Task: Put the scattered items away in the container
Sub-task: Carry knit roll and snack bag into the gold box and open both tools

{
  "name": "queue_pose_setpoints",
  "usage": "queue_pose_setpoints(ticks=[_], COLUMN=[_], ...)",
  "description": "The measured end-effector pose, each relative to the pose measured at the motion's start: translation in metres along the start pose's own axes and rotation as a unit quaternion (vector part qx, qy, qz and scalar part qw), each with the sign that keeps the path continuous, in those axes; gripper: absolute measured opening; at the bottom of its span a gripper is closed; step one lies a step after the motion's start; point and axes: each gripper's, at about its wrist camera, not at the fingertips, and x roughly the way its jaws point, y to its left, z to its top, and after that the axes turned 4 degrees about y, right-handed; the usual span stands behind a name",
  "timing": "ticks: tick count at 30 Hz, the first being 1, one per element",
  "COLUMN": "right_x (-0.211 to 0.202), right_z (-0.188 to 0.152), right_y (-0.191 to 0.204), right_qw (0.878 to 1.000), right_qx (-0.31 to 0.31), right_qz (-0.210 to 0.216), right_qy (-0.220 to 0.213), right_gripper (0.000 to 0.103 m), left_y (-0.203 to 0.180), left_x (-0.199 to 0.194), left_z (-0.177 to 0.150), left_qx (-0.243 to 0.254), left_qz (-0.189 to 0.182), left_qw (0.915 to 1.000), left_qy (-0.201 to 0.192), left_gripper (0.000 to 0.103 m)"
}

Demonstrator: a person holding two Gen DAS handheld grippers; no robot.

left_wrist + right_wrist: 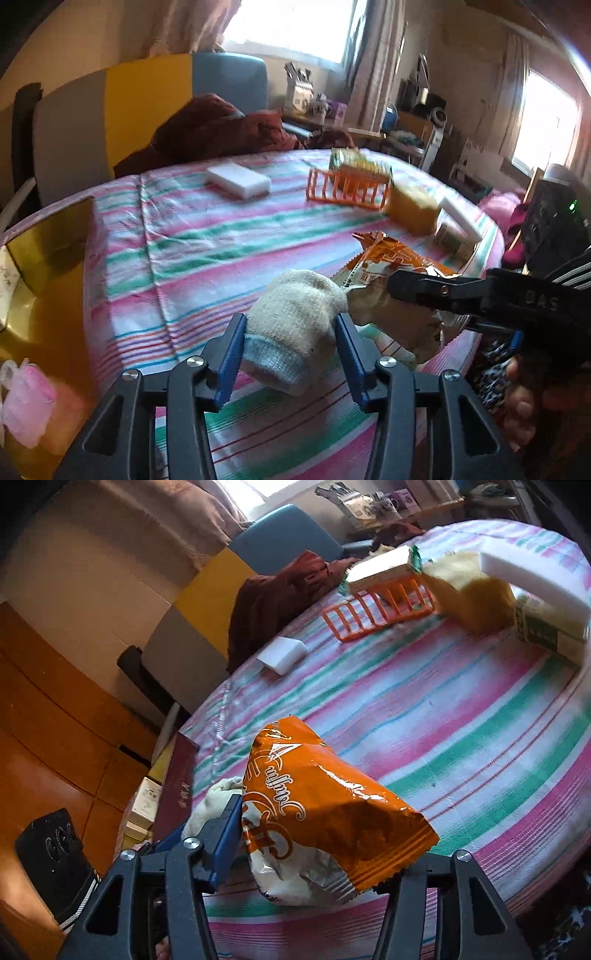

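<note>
A rolled sock (295,325) is clamped between the left gripper's (291,343) blue pads, above the striped tablecloth (221,240). An orange snack packet (325,812) is pinched in the right gripper (314,849), beside the sock. The gold-lined box (48,251) sits at the table's left edge.

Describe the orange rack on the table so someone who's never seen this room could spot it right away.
On the round table with the striped cloth, look to the far side, right of the white block. The orange rack lies there, with a green-edged packet resting on it. It is the only thing made of open plastic bars.
</note>
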Motion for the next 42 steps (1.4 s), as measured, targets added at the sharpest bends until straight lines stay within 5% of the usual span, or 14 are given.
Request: queue_pose_setpoints(ticks=[6,11,19,26,31,36,42], right_x=[0.001,0.038,0.142,0.225,0.266,0.231,0.199], right_z=[0.014,0.02,0.007,-0.005,-0.022,-0.022,-0.016], right_y=[0.051,0.118,0.216,0.24,0.227,0.232,0.234], right_qw=[0.998,0.992,0.979,0.983,0.965,0.981,0.986], right_qx=[-0.033,-0.072,-0.092,-0.005,0.097,0.014,-0.054], right_qz=[0.047,0.092,0.126,0.105,0.125,0.106,0.094], right_qy=[0.0,0.037,0.13,0.147,0.208,0.162,0.125], right_gripper=[0.056,0.056,0.056,0.057,0.075,0.075,0.067], left_y=[0.031,0.083,0.205,0.269,0.267,0.261,0.265], left_x=[-0.06,-0.106,-0.149,-0.149,-0.145,-0.138,-0.115], left_z=[0.007,-0.001,-0.035,-0.061,-0.063,-0.07,-0.08], left_qx=[-0.041,-0.082,-0.2,-0.248,-0.209,-0.216,-0.244], left_qz=[0.004,0.06,0.163,0.222,0.227,0.182,0.158], left_qw=[0.9976,0.9913,0.9633,0.942,0.951,0.9592,0.9564], left_qy=[-0.056,-0.084,-0.075,-0.043,-0.017,-0.004,0.031], left_gripper=[0.049,0.049,0.049,0.05,0.055,0.057,0.056])
